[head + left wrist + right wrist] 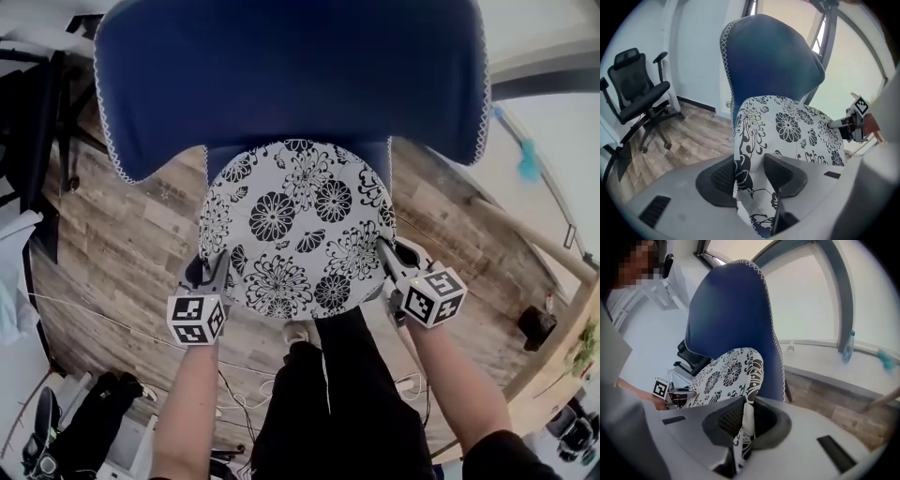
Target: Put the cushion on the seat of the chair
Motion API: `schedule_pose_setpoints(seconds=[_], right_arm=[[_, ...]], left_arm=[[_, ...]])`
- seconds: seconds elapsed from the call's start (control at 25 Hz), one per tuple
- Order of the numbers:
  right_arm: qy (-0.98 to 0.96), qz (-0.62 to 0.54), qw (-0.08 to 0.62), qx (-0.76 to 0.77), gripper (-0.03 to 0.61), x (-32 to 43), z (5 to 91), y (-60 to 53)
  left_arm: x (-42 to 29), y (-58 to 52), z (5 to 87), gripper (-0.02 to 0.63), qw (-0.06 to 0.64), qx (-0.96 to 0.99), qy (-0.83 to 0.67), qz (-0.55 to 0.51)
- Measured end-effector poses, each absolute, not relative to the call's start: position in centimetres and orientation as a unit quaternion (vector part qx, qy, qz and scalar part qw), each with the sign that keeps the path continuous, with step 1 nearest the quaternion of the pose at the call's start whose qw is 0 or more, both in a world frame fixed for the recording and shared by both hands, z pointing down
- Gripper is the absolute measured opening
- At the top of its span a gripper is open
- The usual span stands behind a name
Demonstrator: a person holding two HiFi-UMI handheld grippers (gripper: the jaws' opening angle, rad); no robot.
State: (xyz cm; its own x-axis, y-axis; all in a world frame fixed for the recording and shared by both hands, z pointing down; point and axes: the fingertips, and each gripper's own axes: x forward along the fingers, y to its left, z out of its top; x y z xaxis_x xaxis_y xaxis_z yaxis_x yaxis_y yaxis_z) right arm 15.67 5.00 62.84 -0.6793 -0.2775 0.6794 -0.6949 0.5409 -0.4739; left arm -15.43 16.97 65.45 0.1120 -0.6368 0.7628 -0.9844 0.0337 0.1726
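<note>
Over a wood-plank floor (122, 253), the floral cushion (295, 230) is hanging before the blue chair (291, 66), apparently just over its seat. The right claw (746, 420) is pinching its rim; the left claw (752, 174) is standing spread around the opposite rim.

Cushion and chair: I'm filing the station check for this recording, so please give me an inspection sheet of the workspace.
Surface: wood-look plank floor.
Job's things: blue chair; round floral cushion over its seat, whether it lies flat cannot be told.
Clutter: black office chair by the wall; bottle on the window sill.
Grippers: left gripper open, cushion edge between its jaws; right gripper shut on the opposite cushion edge.
Cables: white cable looped on the floor near the person's legs.
Surroundings: white wall, large windows.
</note>
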Motion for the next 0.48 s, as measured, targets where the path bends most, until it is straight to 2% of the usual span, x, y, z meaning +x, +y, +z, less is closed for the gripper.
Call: schedule_pose_setpoints(seconds=[0.08, 0.28, 0.48], right_arm=[[-0.834, 0.379, 0.276, 0.292, 0.035, 15.6, 63.1, 5.0], [-0.834, 0.372, 0.274, 0.3, 0.035, 15.6, 63.0, 5.2], [-0.836, 0.341, 0.289, 0.319, 0.043, 16.2, 63.2, 4.7]], left_arm=[[-16.5, 17.0, 65.4, 0.17, 0.362, 0.637, -0.642, 0.224], [-19.3, 18.0, 64.3, 0.172, 0.361, 0.606, -0.686, 0.181], [-20.3, 18.1, 62.5, 0.172, 0.33, 0.608, -0.7, 0.178]])
